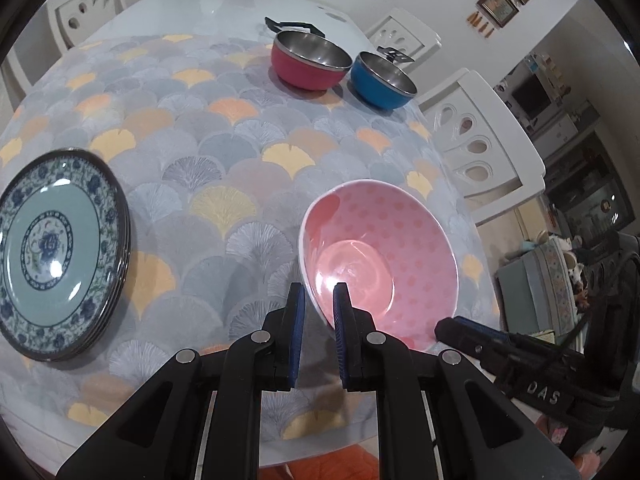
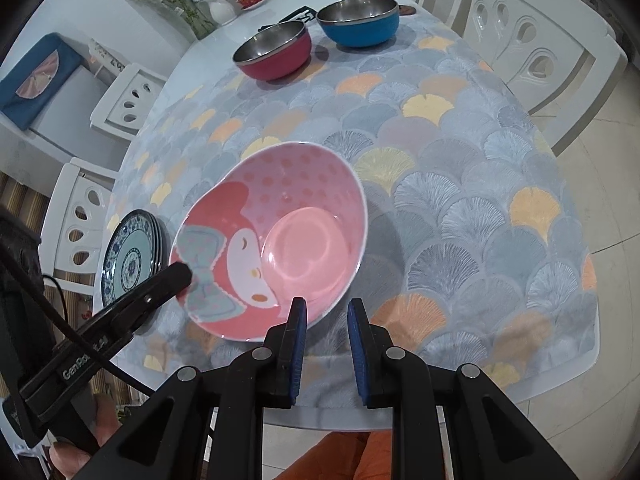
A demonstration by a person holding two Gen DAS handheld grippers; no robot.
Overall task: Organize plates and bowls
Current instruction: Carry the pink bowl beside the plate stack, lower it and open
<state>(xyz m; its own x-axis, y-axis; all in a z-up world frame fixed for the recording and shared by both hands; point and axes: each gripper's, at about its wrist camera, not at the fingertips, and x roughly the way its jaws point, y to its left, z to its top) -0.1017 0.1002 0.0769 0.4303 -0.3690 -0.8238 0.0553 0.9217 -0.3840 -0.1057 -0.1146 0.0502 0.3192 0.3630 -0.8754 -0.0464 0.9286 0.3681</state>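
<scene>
- Plates (image 1: 60, 252) are sitting already gathered in a stack at the near left of the surface (image 1: 240, 160), so that part of the task looks done.
- Bowls are remaining unsorted: the pink bowl (image 1: 380, 256) is tilted at the near right of the surface, while the red bowl (image 1: 310, 60) and the blue bowl (image 1: 380, 80) are standing side by side at the far right, just apart from each other.
- The pink bowl is still to be joined with the other two bowls, or they with it; which way the sorting is going cannot be judged from here.
- The left gripper (image 1: 320, 292) is grasping the pink bowl, with one finger inside and the other outside the near wall of its rim, and seems to be holding it tipped up off the cloth.
- The right gripper (image 2: 327, 308) is hovering at the near right edge of the same bowl with its fingers parted; the left finger is just touching or overlapping the rim, the right finger is clear of it, so it is released and gripping nothing.
- Both grippers are pointing forward and downward from the near edge of the surface, converging on the bowl from either side, the left one angled in from the left.
</scene>
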